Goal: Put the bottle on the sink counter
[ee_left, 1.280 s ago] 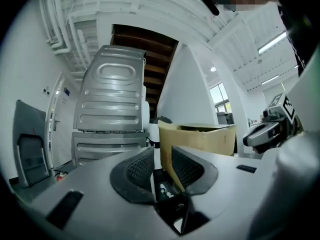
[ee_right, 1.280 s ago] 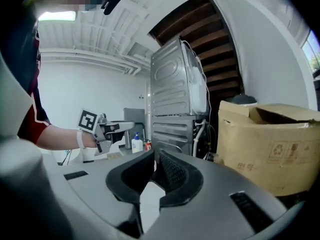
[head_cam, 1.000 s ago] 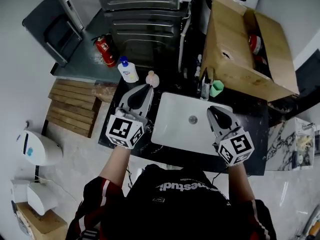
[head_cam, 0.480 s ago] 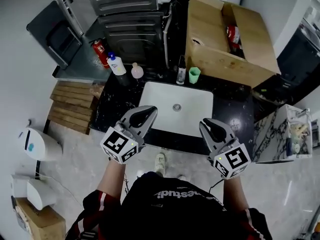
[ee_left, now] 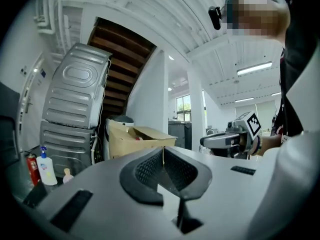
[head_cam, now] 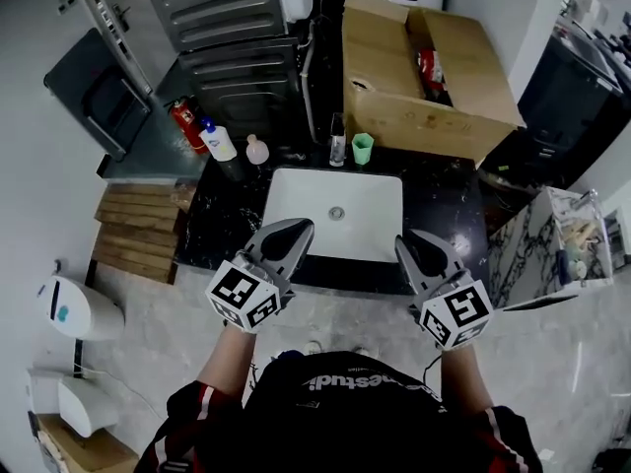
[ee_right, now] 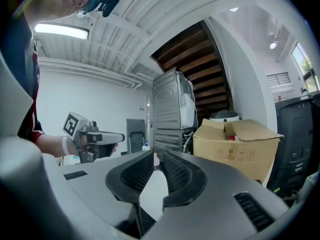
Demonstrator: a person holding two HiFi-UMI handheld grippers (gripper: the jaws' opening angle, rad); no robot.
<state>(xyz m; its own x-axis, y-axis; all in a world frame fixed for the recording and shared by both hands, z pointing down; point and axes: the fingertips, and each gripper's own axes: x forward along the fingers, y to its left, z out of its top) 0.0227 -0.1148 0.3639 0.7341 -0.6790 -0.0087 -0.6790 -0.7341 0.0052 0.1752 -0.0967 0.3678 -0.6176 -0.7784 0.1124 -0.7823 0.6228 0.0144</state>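
A small pink bottle (head_cam: 256, 150) stands upright on the black sink counter (head_cam: 222, 220), left of the white sink (head_cam: 335, 215). A white bottle with a blue cap (head_cam: 218, 142) stands beside it at the counter's far left corner. My left gripper (head_cam: 293, 233) hangs over the counter's front edge, well short of both bottles. It is shut and empty, its pads (ee_left: 150, 166) meeting. My right gripper (head_cam: 412, 246) hovers at the front right of the sink with nothing in it. Its jaws stand a narrow gap apart in the right gripper view (ee_right: 156, 153).
A clear bottle (head_cam: 338, 144) and a green cup (head_cam: 363, 148) stand behind the sink. An open cardboard box (head_cam: 424, 77) sits behind the counter, a red fire extinguisher (head_cam: 183, 121) to the far left, and wooden slats (head_cam: 138, 230) on the floor at left.
The person has stepped back from the counter. Both grippers have drawn back from above the counter and sink to its front edge. The bottles have stayed in place.
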